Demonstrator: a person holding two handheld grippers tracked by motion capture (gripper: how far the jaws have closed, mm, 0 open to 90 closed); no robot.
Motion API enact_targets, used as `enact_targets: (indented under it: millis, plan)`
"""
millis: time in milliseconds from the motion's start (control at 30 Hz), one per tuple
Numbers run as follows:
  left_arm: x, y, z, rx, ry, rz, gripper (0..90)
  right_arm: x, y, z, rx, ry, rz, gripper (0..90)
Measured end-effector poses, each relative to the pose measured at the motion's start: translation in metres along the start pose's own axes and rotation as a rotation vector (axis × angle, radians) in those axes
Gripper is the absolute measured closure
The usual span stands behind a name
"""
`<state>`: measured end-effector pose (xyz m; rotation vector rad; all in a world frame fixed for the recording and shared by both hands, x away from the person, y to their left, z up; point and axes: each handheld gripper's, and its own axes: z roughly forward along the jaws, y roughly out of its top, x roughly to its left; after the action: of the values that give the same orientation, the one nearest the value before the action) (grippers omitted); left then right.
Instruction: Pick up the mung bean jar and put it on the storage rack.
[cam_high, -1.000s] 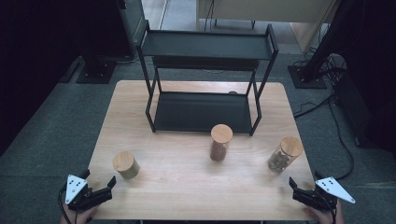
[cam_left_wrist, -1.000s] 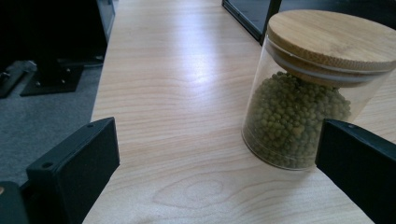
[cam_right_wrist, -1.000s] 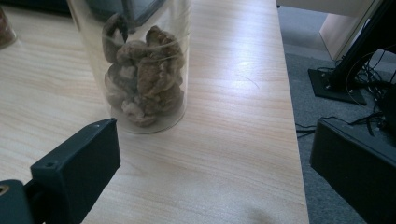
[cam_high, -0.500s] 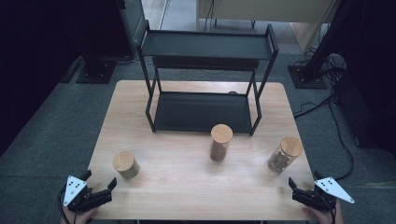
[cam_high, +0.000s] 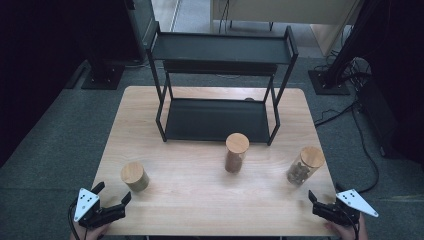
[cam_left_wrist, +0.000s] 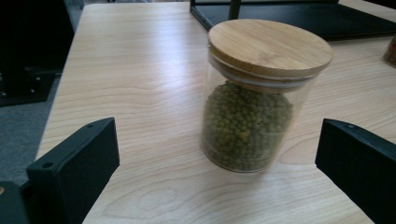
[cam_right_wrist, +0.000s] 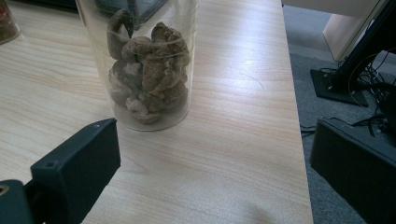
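Three wooden-lidded glass jars stand on the wooden table. A short jar of green beans is at the front left, a tall jar of brown contents is in the middle, and a jar of lumpy brown pieces is at the front right. My left gripper is open at the table's front edge, just short of the bean jar, which stands ahead between its fingers. My right gripper is open at the front right corner, with the lumpy-piece jar ahead and to the left of its fingers.
A black two-tier metal shelf stands on the back half of the table, both tiers bare. The table's right edge is close to the right gripper. Dark stands and cables sit on the floor around the table.
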<state>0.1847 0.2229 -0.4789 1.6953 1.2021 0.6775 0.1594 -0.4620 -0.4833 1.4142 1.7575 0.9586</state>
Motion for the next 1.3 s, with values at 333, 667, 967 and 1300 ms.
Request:
enact_targets:
  millis: [333,667,967,1300]
  plan:
    - [-0.011,0.003,0.004,-0.010,-0.007,0.007,0.0,0.001,0.000,0.001,0.005,-0.002,-0.006,1.4]
    - [-0.024,0.005,0.014,0.009,-0.006,0.040,0.1,0.001,0.000,0.001,0.006,-0.003,-0.009,1.5]
    - [-0.029,0.006,0.024,0.020,0.033,0.036,0.3,0.001,0.000,0.001,0.010,-0.007,-0.006,1.5]
    - [-0.032,0.008,0.033,0.031,0.061,0.061,0.4,0.001,0.000,0.001,0.010,-0.003,-0.008,1.5]
